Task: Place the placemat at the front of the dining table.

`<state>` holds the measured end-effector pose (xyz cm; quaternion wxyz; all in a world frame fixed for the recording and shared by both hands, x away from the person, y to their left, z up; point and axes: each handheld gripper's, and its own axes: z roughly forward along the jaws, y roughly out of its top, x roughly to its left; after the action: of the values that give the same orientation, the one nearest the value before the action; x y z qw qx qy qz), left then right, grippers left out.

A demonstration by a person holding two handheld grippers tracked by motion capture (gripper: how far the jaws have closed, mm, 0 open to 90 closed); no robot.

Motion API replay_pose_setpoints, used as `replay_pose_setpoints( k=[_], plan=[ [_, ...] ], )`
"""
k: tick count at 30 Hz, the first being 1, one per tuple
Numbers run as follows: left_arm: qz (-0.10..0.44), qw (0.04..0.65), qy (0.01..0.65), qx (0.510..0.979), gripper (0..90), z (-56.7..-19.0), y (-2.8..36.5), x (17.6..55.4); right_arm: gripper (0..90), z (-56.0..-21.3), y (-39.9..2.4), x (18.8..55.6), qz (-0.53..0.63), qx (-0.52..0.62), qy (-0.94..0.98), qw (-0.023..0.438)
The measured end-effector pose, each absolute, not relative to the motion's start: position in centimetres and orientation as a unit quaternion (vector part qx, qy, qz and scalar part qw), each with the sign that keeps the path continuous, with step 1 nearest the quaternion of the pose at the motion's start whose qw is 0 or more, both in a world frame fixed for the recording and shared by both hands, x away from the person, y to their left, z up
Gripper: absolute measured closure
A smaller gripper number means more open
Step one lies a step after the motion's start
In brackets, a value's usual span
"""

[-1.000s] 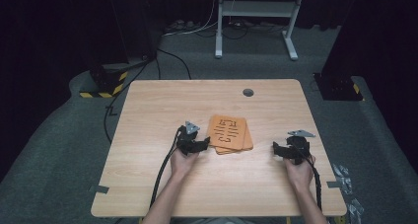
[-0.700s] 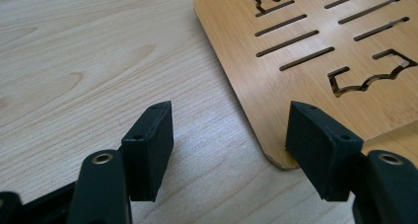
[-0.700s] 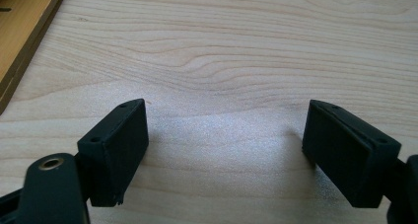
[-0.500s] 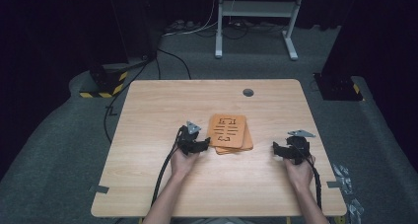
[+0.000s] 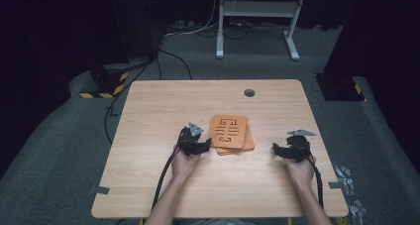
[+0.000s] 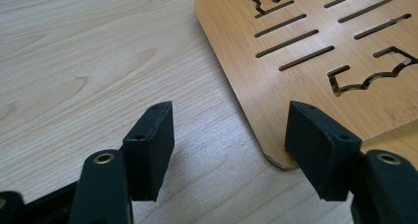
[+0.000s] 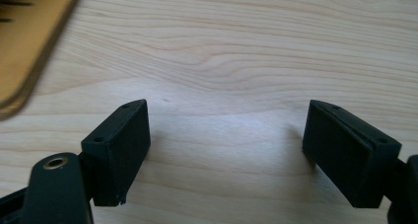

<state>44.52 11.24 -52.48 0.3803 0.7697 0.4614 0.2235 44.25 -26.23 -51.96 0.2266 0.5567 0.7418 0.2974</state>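
Note:
A small stack of orange-brown wooden boards (image 5: 231, 133) with cut slots lies near the middle of the light wooden table (image 5: 163, 106). My left gripper (image 5: 204, 144) rests on the table just left of the stack, open. In the left gripper view the top board (image 6: 315, 51) has one rounded corner beside the right jaw, and my left gripper (image 6: 229, 145) holds nothing. My right gripper (image 5: 278, 150) sits on the table to the right of the stack, open and apart from it. In the right gripper view my right gripper (image 7: 226, 150) spans bare wood, with the stack's edge (image 7: 29, 41) at upper left.
A round grey grommet (image 5: 249, 92) is set in the table near its far edge. Cables (image 5: 163, 180) trail from both grippers toward the near edge. Beyond the table stand a white metal frame (image 5: 257, 17) and dark equipment on grey carpet.

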Motion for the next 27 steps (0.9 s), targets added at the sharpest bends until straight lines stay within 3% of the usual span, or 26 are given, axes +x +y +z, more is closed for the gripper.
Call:
replay_pose_setpoints(
  k=[10,27],
  plan=[
    [0.223,0.381,0.461,0.770,35.9,-52.5,11.2,44.5,18.6,-50.9,-24.2,44.5,0.338,0.518,0.763,0.187],
    [0.222,0.382,0.464,0.768,36.3,-52.5,11.2,44.5,23.5,-49.0,-20.7,45.4,0.385,0.466,0.779,0.169]
  ],
)
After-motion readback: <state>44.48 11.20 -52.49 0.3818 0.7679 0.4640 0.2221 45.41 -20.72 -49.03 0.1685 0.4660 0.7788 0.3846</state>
